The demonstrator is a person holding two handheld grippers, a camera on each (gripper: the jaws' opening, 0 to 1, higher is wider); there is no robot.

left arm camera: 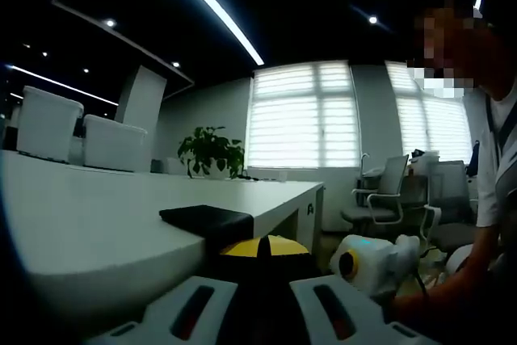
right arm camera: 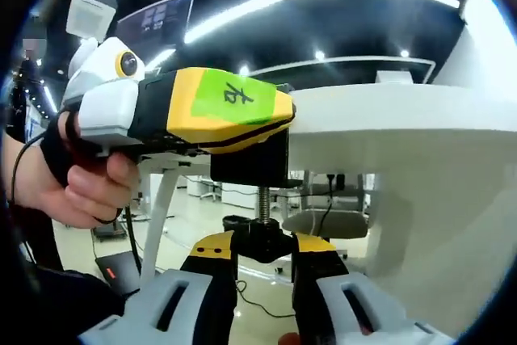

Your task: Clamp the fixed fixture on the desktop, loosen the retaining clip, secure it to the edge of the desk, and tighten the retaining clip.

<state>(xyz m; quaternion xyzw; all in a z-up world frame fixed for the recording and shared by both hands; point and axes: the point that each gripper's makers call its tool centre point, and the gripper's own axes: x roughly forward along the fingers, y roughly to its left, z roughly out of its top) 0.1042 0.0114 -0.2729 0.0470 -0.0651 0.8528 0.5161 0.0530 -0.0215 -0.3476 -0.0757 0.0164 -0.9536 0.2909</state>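
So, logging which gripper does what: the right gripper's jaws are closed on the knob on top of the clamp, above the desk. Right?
Not quite. The right gripper view shows the knob hanging below the clamp, on its threaded screw under the desk. The right gripper does have its jaws closed on it.

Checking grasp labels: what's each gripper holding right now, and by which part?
Right gripper: jaws closed on the black knob under the clamp's screw. Left gripper: jaws on the clamp body at the desk edge.

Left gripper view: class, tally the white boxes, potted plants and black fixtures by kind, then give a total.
White boxes: 2
Potted plant: 1
Black fixture: 1
Total: 4
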